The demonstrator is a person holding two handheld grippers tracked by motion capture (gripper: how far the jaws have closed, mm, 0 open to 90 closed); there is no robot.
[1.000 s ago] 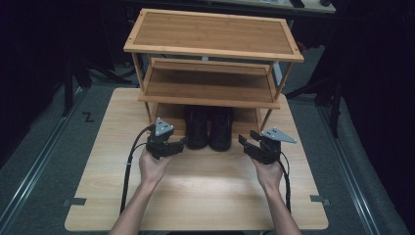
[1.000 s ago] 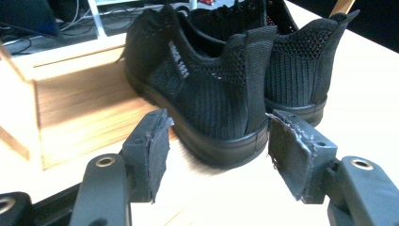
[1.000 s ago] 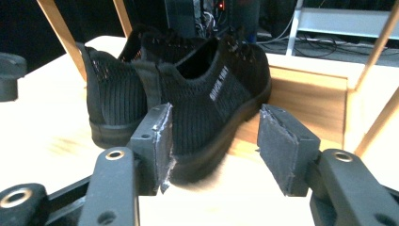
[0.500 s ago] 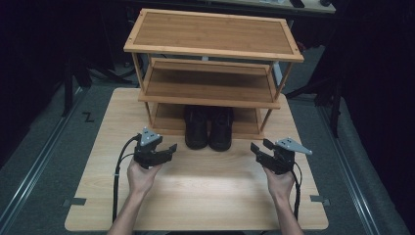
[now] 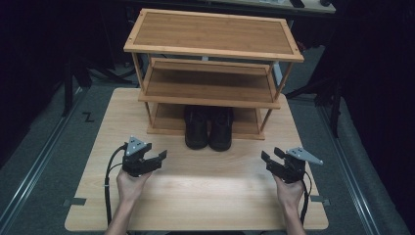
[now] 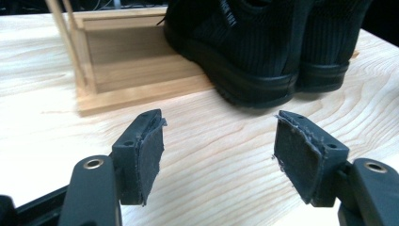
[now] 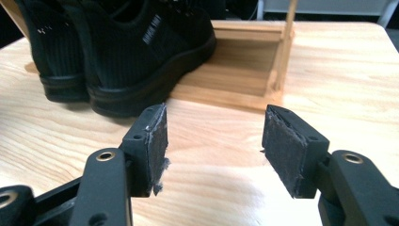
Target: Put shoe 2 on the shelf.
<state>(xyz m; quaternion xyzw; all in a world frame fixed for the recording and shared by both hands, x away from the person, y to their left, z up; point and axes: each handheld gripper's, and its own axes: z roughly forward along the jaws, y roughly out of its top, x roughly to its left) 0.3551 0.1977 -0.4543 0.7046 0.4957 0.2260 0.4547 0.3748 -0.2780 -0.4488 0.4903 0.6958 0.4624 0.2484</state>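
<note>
On the pale wooden table (image 5: 205,196), the left gripper (image 5: 155,157) sits at about eight o'clock from the pair of black shoes (image 5: 208,128), well apart from them, with bare tabletop between. Its jaws stand wide and have just been opening, with nothing between them; in the left gripper view the two worn pads (image 6: 151,155) frame only wood grain, and the shoes (image 6: 263,42) rise beyond at roughly one o'clock, heels toward the camera. The shoes stand side by side, touching, with their toes tucked onto the bottom shelf of the wooden three-tier rack (image 5: 210,46) and their heels out over the table at the shelf's front edge (image 6: 141,92). The rack itself stands at twelve o'clock on the table, its two upper shelves bare. Farther right, the right gripper (image 5: 270,157) lies at about four o'clock from the shoes, likewise well apart from them and roughly level with the left one. Its jaws too are spread wide, having just been opening, and hold nothing; in the right gripper view the pads (image 7: 157,136) bracket bare table, with the shoes (image 7: 122,47) at about eleven o'clock and a slim rack post (image 7: 284,42) at one o'clock.
</note>
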